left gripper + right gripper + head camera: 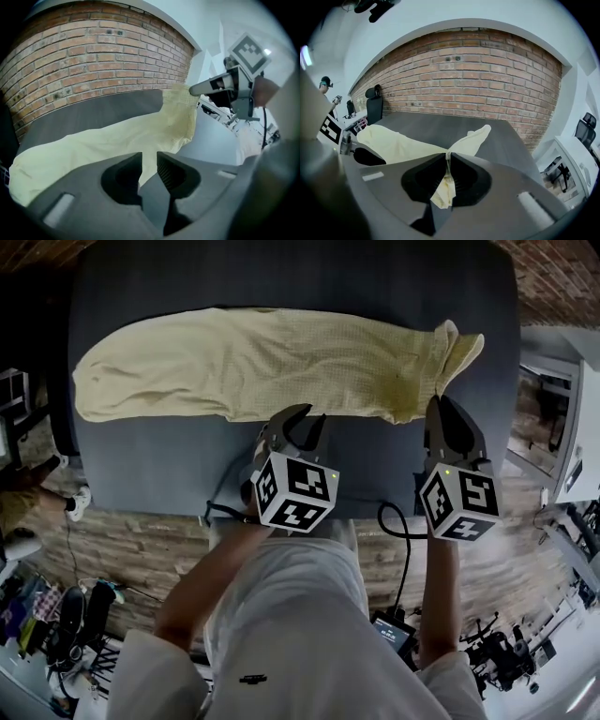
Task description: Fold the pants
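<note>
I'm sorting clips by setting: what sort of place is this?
Probably an office or lab workroom, not a home: an office chair stands by a brick wall, a white desk sits at the side, and the pants lie on a dark grey table.

This looks like an office or work room. It has a red brick wall point(464, 65), a black office chair point(373, 107), a white desk point(574, 161) and a big gray table point(506, 136).

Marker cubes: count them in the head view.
2. One cube on the left claw, beside the pants; one cube on the right claw, gripping their right end.
</note>
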Motion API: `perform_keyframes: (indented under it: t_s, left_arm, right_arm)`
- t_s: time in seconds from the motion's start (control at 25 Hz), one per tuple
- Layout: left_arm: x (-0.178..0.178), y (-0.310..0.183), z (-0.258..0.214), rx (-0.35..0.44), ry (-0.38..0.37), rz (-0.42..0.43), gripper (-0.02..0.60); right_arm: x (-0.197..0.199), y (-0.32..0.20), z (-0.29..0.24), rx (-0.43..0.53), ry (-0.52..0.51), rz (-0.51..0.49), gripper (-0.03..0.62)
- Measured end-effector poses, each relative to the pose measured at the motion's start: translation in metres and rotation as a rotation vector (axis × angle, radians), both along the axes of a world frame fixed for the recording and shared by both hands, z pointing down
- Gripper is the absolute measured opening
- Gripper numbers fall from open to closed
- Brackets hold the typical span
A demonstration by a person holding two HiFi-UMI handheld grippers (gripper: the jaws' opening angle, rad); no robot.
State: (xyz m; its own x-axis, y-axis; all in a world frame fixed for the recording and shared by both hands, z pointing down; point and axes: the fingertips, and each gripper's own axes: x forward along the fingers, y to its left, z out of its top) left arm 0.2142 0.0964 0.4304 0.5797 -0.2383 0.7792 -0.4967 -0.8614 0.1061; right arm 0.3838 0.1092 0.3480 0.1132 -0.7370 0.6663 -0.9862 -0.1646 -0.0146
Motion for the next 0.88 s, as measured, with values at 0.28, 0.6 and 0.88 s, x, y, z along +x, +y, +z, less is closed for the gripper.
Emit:
perform_keyframes:
  t_s: [0.28,0.6,0.88]
  left_arm:
    - [-0.036,-0.013,-0.008,-0.033,0.035,-0.031,0.103]
    - [-0.072,-0.034,-0.004,-0.045,0.038,-0.064,0.103]
    - [-0.092,-0.047,0.006,-0.060,0.021,-0.057,0.103]
  right_arm:
    - [-0.068,-0.030,0.003,-0.010,-0.023,-0.077,0.040]
    - [-0.140,-0.051,0.036,-0.057,-0.047,-0.157,0.040]
    - [-0.187,-0.066,0.085,-0.156,-0.075,-0.227,0.043]
